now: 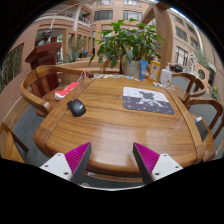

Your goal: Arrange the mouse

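1. Mouse (77, 107) sits on the bare wood of the counter (110, 125), toward its left side, well apart from the mouse pad (148, 99) lying to the right; nothing is touching it.
2. Your hand-held gripper (110, 160) hangs at the near edge of the counter with its fingers spread wide and nothing between them; the mouse is beyond them and off to the left.
3. By my reading, the task is barely begun: the mouse looks untouched, and the pad, its likely destination, is bare.
4. What is left for you seems to be everything: reach the mouse, close on it, carry it across, set it on the pad.
5. Farther out, a red item (66, 90) lies near the mouse, a potted plant (128, 45) stands at the far edge with bottles (150, 69) beside it, and wooden chairs (32, 95) ring the counter.
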